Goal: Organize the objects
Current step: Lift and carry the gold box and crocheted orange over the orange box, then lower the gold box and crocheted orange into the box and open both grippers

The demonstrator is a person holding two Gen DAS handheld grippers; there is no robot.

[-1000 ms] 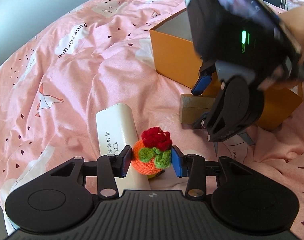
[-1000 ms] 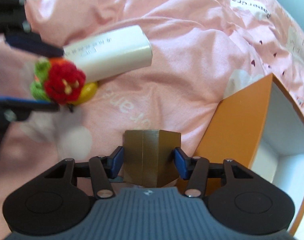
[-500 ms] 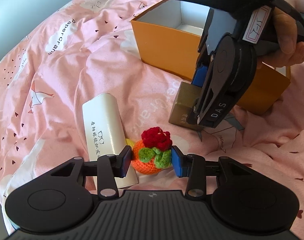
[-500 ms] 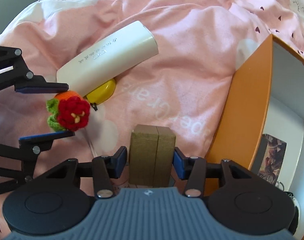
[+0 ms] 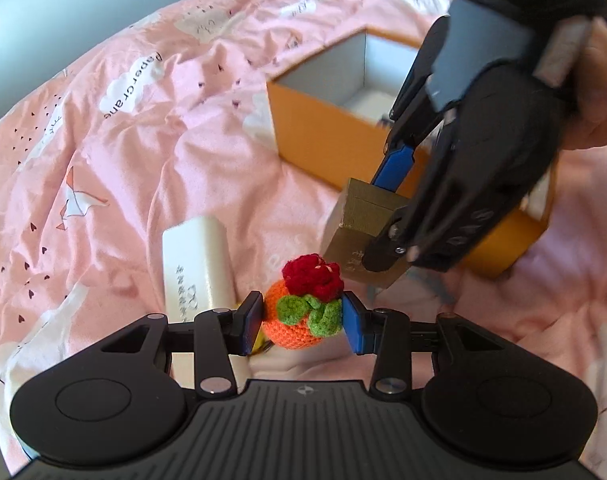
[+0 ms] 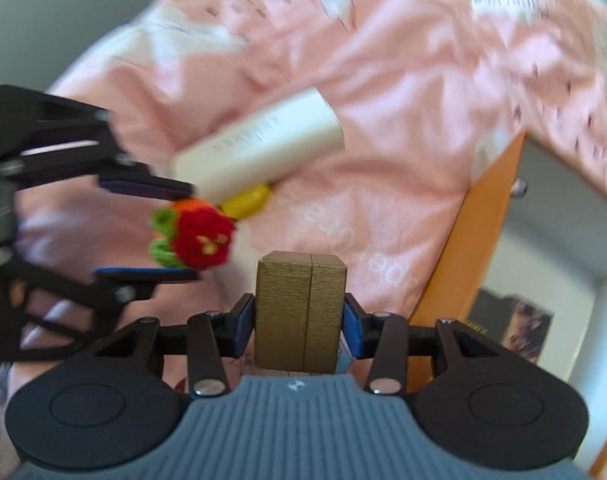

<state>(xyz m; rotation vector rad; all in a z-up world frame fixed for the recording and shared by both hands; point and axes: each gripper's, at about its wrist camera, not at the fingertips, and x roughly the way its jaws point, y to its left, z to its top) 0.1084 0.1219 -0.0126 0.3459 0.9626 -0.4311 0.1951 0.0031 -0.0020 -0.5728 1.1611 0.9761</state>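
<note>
Both loads are lifted over the bed: the left claw clamps the crochet toy, the right claw clamps the gold box. Next, likely, each goes down into the orange box, one at a time.

Bed: open box at rear right. Long case lies left of crocheted toy. Small block sits before the box
</note>
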